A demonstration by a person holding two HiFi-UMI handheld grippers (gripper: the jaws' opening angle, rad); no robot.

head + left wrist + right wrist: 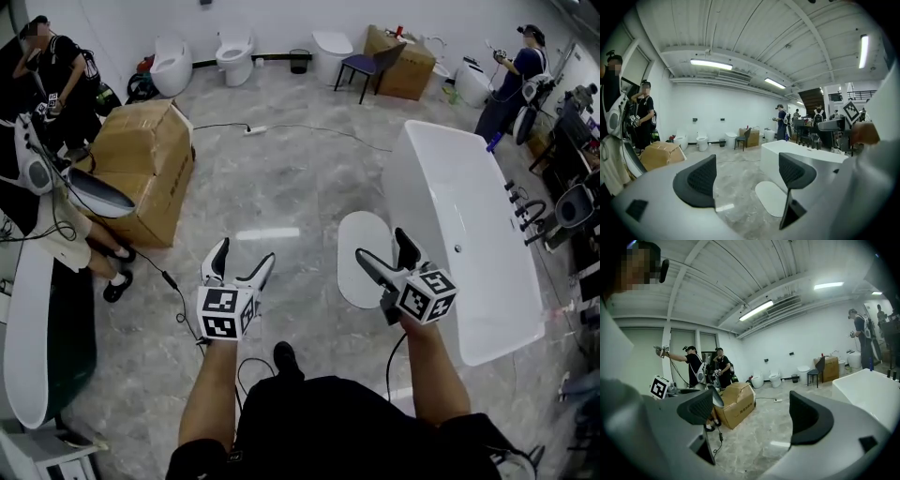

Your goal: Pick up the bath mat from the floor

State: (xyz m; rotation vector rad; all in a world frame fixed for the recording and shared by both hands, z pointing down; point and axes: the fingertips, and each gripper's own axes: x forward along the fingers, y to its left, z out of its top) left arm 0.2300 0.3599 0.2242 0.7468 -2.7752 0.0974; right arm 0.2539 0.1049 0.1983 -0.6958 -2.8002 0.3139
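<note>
The bath mat [361, 255] is a pale oval lying flat on the grey marble floor, tight against the left side of the white bathtub [459, 225]. In the left gripper view the bath mat [772, 197] shows low between the jaws, beside the bathtub [797, 157]. My left gripper [242, 264] is held open above the floor, left of the mat, with nothing in it. My right gripper [386, 251] is open too, hovering over the mat's right part. The right gripper view looks away across the room and does not show the mat.
A cardboard box [145, 169] stands at the left, with a person's feet [117, 281] and a black cable [173, 286] beside it. Toilets [234, 56] and a chair [368, 66] line the far wall. People stand at the far left and far right. A dark tub [42, 337] lies at the near left.
</note>
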